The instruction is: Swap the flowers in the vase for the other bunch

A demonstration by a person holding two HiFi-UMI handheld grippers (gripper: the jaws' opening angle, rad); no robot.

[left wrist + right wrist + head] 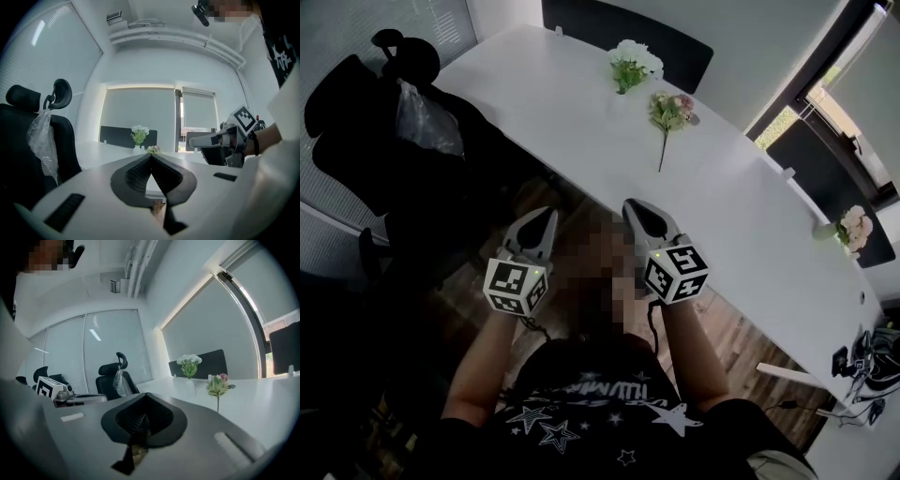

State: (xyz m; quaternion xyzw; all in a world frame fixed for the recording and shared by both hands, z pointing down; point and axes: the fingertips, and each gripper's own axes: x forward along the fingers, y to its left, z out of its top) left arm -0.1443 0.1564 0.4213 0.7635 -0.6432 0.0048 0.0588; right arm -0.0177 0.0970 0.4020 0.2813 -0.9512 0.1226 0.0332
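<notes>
Three bunches of flowers sit on the one white table (pixel 581 141): a white bunch (pixel 635 62) at the far side, a pink bunch (pixel 671 112) lying just nearer, and a pale pink bunch (pixel 855 228) well off to the right. There are two grippers, the left gripper (pixel 546 217) and the right gripper (pixel 633 208), each with one marker cube, so two cubes in all. At the left stands one black office chair (pixel 366 131) with one clear plastic bag (pixel 427 122) hung on it, and two dark panels stand along the table's far edge, the far panel (pixel 609 23) and the right panel (pixel 825 164).
</notes>
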